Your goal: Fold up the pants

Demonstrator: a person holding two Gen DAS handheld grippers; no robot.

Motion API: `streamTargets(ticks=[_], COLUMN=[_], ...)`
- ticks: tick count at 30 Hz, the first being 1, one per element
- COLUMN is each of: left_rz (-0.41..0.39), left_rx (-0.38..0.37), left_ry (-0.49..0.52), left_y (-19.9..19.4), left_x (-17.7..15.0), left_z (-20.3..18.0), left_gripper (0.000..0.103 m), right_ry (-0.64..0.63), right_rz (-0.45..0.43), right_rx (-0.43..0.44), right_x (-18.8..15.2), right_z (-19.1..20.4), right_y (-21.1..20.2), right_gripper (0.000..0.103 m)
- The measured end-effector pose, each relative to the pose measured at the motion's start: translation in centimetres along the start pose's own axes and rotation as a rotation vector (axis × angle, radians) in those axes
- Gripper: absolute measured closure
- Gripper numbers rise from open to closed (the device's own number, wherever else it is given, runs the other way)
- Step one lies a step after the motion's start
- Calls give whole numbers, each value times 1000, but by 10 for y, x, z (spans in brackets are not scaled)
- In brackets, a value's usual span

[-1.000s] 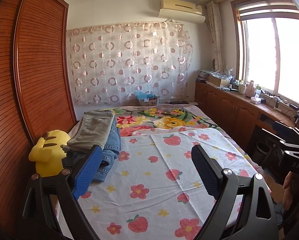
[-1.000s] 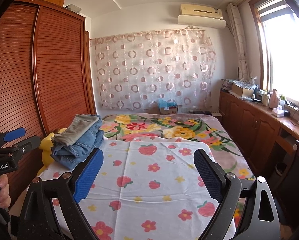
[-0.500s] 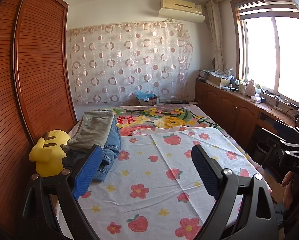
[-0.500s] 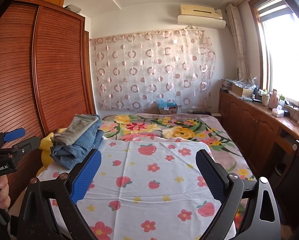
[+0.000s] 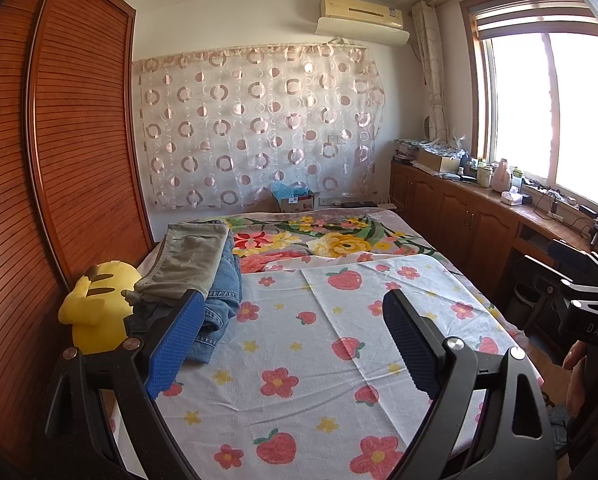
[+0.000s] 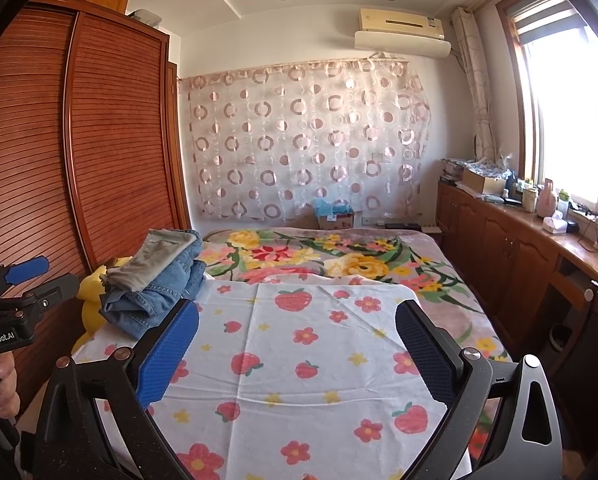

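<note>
Here two folded pants are stacked at the bed's left edge: an olive-grey pair (image 5: 189, 258) lying on a blue denim pair (image 5: 223, 300), with one yellow plush toy (image 5: 95, 308) just beside them. The left gripper (image 5: 295, 344) has its fingers spread wide over the strawberry sheet (image 5: 299, 380), holding nothing. The right gripper (image 6: 297, 354) is opening, nothing between its jaws

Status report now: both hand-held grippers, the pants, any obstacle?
Left hand-held gripper open, empty. Right hand-held gripper opening, nothing between jaws. Pants pile untouched at bed's left edge, grey pair on jeans. Yellow plush toy beside pile; no obstacle.
</note>
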State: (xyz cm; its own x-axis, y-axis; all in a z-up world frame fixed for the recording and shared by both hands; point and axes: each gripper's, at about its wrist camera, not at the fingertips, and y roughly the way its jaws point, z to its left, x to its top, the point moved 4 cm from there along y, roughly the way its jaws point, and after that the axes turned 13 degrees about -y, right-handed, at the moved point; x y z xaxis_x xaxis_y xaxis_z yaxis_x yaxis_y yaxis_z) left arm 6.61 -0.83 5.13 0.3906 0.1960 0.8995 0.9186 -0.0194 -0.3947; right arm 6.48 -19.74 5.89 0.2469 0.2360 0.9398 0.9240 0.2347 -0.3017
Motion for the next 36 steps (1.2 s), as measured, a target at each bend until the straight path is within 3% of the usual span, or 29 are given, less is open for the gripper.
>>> streamTargets(ticks=[36], left_rz=[3], left_rx=[2], left_ry=[-1], left_y=[0], left_x=[1], left_z=[-1], left_gripper=[12], right_ry=[4], right_rz=[3], right_rx=[-1], right_x=[-2], right_z=[0], right_y=[1], right_gripper=[2])
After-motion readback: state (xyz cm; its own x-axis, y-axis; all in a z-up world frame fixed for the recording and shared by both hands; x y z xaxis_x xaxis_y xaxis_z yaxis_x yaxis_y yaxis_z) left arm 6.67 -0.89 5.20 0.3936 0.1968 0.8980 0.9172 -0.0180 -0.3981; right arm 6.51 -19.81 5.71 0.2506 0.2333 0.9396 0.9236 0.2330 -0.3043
